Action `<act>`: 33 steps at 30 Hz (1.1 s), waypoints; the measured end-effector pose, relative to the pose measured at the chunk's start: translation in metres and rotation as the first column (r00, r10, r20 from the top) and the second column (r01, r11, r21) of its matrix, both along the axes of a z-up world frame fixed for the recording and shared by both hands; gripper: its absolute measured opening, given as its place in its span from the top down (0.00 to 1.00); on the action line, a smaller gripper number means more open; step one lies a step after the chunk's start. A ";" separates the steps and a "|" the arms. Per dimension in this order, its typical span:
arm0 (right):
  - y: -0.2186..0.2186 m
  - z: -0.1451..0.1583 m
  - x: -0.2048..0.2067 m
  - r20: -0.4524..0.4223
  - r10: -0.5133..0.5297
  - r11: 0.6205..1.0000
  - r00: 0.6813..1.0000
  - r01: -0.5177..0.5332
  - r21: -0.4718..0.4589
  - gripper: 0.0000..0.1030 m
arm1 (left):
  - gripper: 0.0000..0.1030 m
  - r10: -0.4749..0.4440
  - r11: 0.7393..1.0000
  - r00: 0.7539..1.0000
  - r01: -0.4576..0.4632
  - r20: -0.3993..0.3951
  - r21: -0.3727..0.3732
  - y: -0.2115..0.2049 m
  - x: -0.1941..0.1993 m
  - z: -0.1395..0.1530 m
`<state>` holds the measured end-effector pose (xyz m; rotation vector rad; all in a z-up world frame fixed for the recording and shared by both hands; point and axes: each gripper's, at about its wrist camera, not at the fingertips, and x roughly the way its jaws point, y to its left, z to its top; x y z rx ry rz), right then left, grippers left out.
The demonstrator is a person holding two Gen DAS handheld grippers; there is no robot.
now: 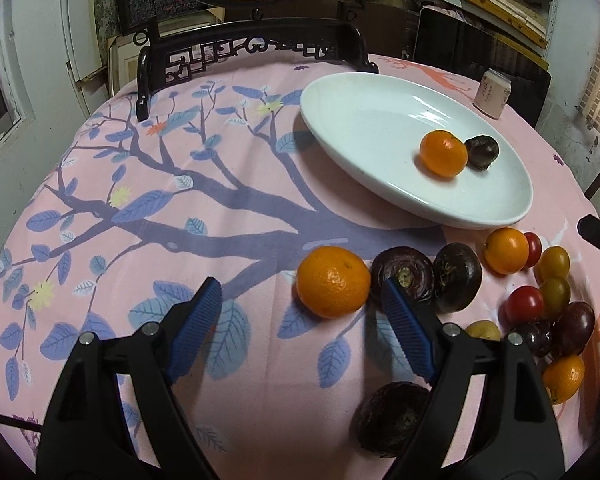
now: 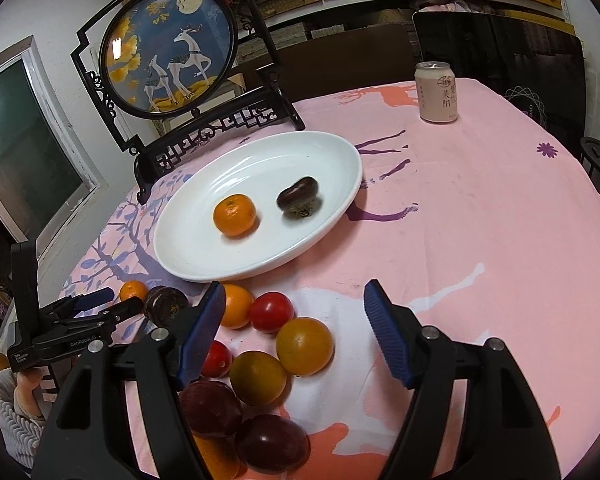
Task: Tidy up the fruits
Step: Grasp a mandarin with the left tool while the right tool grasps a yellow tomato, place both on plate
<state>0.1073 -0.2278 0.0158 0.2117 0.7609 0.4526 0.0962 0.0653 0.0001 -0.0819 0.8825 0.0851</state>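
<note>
Worktop (image 2: 480,208) has pink cloth with blue tree | white plate (image 2: 340,160) holds orange (image 2: 235,215) | deer picture (image 2: 168,48) behind | left tool (image 1: 300,312) open, empty | right tool (image 2: 296,320) open, empty

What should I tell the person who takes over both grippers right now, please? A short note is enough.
Left gripper: open, holds nothing, low over the cloth beside a mandarin.
Right gripper: open, holds nothing, above the fruit pile.
Done: one mandarin and one dark chestnut-like piece lie in the white plate.
Left: the mandarins, red and yellow tomatoes, and dark fruits still on the tablecloth in front of the plate. The can stands apart, at the far side.
</note>
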 end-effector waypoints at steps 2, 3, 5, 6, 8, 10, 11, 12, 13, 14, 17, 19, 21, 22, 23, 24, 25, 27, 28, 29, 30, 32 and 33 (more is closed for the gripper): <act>-0.001 -0.002 0.001 -0.007 0.008 1.000 1.000 -0.008 0.014 0.30 | 0.40 -0.018 1.000 1.000 0.018 0.010 -0.014 0.000 0.001 0.000; -0.001 -0.002 0.001 -0.010 0.011 1.000 1.000 -0.011 0.021 0.30 | 0.52 -0.043 0.998 0.999 0.044 0.014 -0.042 0.000 0.001 0.001; -0.002 -0.003 0.001 -0.023 0.027 0.999 0.999 -0.027 0.039 0.30 | 0.62 -0.071 0.995 0.997 0.072 0.018 -0.063 -0.003 0.001 0.001; -0.002 -0.004 0.002 -0.032 0.035 0.998 0.999 -0.033 0.045 0.30 | 0.62 -0.074 0.995 0.997 0.075 0.019 -0.061 -0.004 0.000 0.001; -0.002 -0.008 0.003 -0.057 0.046 0.998 0.997 -0.043 0.054 0.33 | 0.63 -0.076 0.995 0.997 0.077 0.021 -0.067 -0.004 0.000 0.001; -0.003 -0.012 0.004 -0.082 0.054 0.997 0.995 -0.049 0.058 0.37 | 0.63 -0.073 0.994 0.997 0.074 0.024 -0.079 -0.003 0.000 0.002; -0.003 -0.015 0.005 -0.099 0.054 0.997 0.994 -0.049 0.058 0.38 | 0.64 -0.061 0.995 0.998 0.064 0.033 -0.078 -0.002 -0.001 0.004; -0.003 -0.017 0.005 -0.111 0.053 0.997 0.992 -0.047 0.057 0.41 | 0.64 -0.050 0.996 0.998 0.053 0.044 -0.078 0.000 -0.002 0.006; -0.003 -0.019 0.006 -0.122 0.053 0.997 0.991 -0.046 0.057 0.43 | 0.64 -0.042 0.996 0.998 0.046 0.053 -0.083 0.002 -0.003 0.008; -0.003 -0.021 0.007 -0.131 0.057 0.997 0.990 -0.049 0.059 0.47 | 0.64 -0.032 0.995 0.998 0.038 0.061 -0.093 0.005 -0.004 0.010; 0.000 -0.026 0.007 -0.156 0.070 0.996 0.985 -0.060 0.064 0.51 | 0.64 -0.018 0.994 0.998 0.024 0.061 -0.105 0.009 -0.004 0.010; 0.001 -0.029 0.008 -0.171 0.068 0.997 0.983 -0.060 0.051 0.55 | 0.64 -0.026 0.995 0.998 0.032 0.060 -0.099 0.007 -0.004 0.010; -0.001 -0.035 0.010 -0.192 0.066 0.996 0.979 -0.054 0.067 0.56 | 0.64 -0.035 0.995 0.998 0.040 0.061 -0.091 0.005 -0.003 0.010; -0.002 -0.036 0.010 -0.196 0.061 0.997 0.979 -0.049 0.067 0.57 | 0.64 -0.039 0.995 0.997 0.044 0.060 -0.088 0.004 -0.003 0.010; -0.004 -0.036 0.010 -0.195 0.058 0.997 0.979 -0.046 0.069 0.64 | 0.64 -0.042 0.995 0.997 0.047 0.059 -0.086 0.004 -0.003 0.010; -0.004 -0.036 0.010 -0.194 0.057 0.997 0.979 -0.045 0.065 0.65 | 0.64 -0.045 0.995 0.997 0.050 0.058 -0.086 0.003 -0.003 0.010; -0.004 -0.036 0.010 -0.193 0.059 0.997 0.979 -0.047 0.066 0.66 | 0.64 -0.049 0.995 0.997 0.053 0.057 -0.086 0.003 -0.002 0.010; -0.004 -0.033 0.008 -0.179 0.061 0.996 0.982 -0.048 0.073 0.66 | 0.64 -0.052 0.995 0.997 0.057 0.057 -0.084 0.002 -0.003 0.010; -0.006 -0.029 0.007 -0.161 0.051 0.997 0.986 -0.040 0.070 0.66 | 0.64 -0.053 0.995 0.997 0.058 0.058 -0.084 0.002 -0.003 0.010; -0.007 -0.027 0.007 -0.150 0.045 0.997 0.988 -0.035 0.073 0.66 | 0.64 -0.051 0.995 0.997 0.056 0.060 -0.087 0.003 -0.003 0.011; -0.011 -0.023 0.006 -0.139 0.037 0.996 0.990 -0.025 0.090 0.66 | 0.64 -0.046 0.995 0.997 0.051 0.063 -0.091 0.005 -0.004 0.011; -0.015 -0.020 0.007 -0.126 0.025 0.994 0.992 -0.011 0.112 0.66 | 0.64 -0.036 0.993 0.996 0.044 0.076 -0.106 0.008 -0.005 0.015; -0.017 -0.018 0.007 -0.118 0.022 0.992 0.993 -0.007 0.122 0.66 | 0.64 -0.035 0.992 0.996 0.046 0.088 -0.121 0.010 -0.005 0.018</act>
